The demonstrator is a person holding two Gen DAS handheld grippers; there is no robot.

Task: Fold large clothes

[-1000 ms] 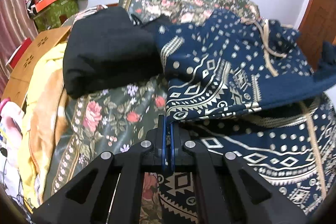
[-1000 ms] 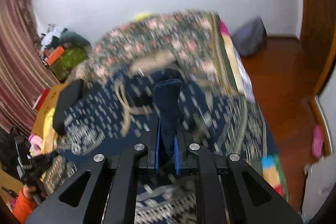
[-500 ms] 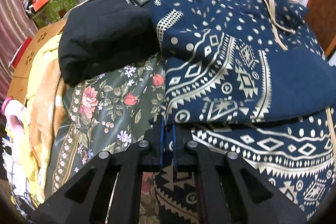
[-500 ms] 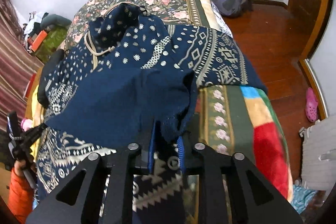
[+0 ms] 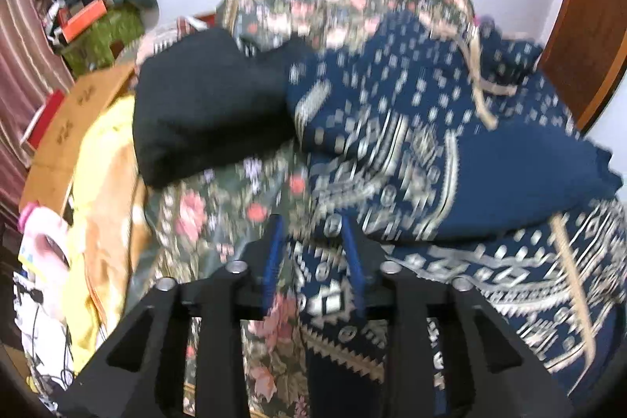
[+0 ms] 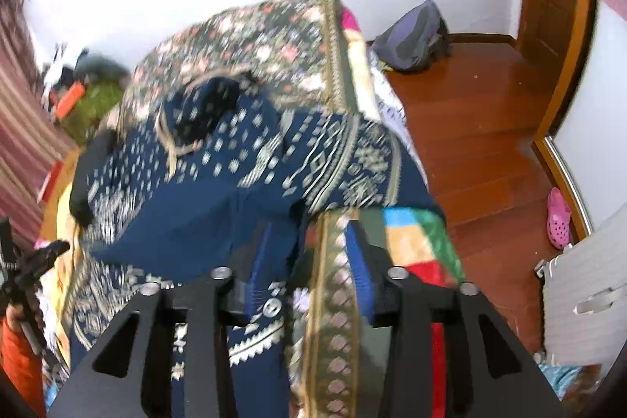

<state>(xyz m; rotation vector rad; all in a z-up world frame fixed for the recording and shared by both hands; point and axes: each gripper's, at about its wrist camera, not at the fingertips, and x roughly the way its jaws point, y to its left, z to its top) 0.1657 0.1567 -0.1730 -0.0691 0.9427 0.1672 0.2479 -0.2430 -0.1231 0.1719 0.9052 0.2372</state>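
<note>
A large navy hooded garment with cream geometric patterns lies on the floral bedspread, its far half folded back over its near half. It also shows in the right wrist view. My left gripper is open, its blue pads astride the garment's folded edge. My right gripper is open over the garment's right edge, holding nothing. The left gripper shows at the left of the right wrist view.
A black folded garment lies beside the navy one. Yellow and orange bedding and a cardboard box sit to the left. The bed's right edge drops to a wooden floor with a grey backpack.
Both grippers have opened and let go of the navy garment. The folded-over half now lies on the near half. Both views have tilted upward and are blurred with motion.
</note>
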